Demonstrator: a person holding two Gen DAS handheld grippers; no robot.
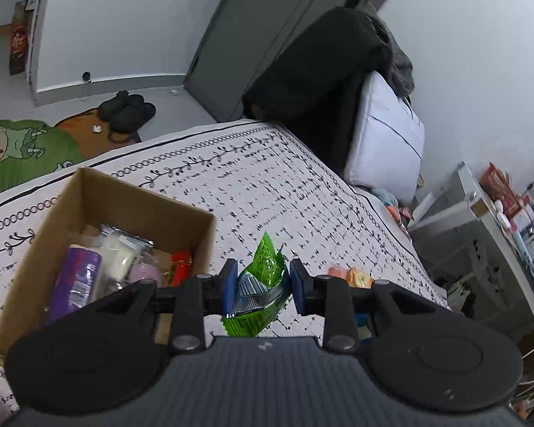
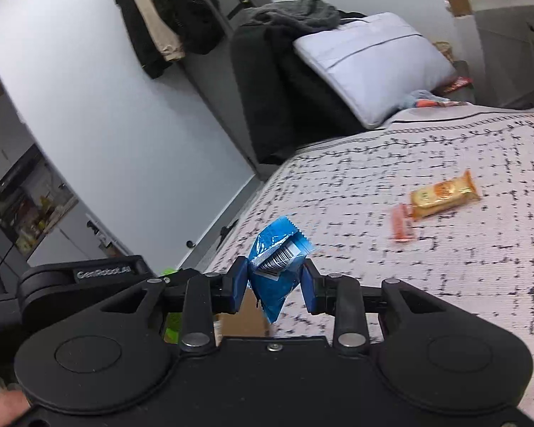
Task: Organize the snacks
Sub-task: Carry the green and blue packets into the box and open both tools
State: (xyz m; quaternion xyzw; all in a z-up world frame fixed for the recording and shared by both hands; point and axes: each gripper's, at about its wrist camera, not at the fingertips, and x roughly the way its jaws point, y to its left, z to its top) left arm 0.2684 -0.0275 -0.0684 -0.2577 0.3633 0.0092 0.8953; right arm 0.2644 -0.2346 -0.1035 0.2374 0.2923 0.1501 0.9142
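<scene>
While I've got both claws loaded, quick rundown. My left gripper point(image 1: 263, 286) is pinched down on a green packet point(image 1: 261, 284), blue pads pressing its crumpled middle, and it hangs above the bed point(image 1: 267, 178) just beside the box point(image 1: 89, 206). That box sits near the bed's left edge and already has stuff in it: a purple packet point(image 1: 76, 277), a white packet point(image 1: 119, 252), something pink point(image 1: 146, 272) and a red packet point(image 1: 179, 267). Past the right pad I can see 2 orange snacks point(image 1: 350, 275) lying on the cover.

My right gripper point(image 2: 275, 284) is closed on a blue packet point(image 2: 277, 267), barcode side facing the camera, held up over the bed's point(image 2: 445, 267) left edge. From this side the 2 loose ones read clearer: a yellow-orange bar point(image 2: 443, 194) and a smaller orange packet point(image 2: 402, 226) touching its end, both well out toward the middle of the cover. The left gripper's point(image 2: 85, 274) body pokes in at the left, and there's a bit of cardboard point(image 2: 247, 315) showing under my jaws. Pillow point(image 2: 370, 60) is up at the far end.
</scene>
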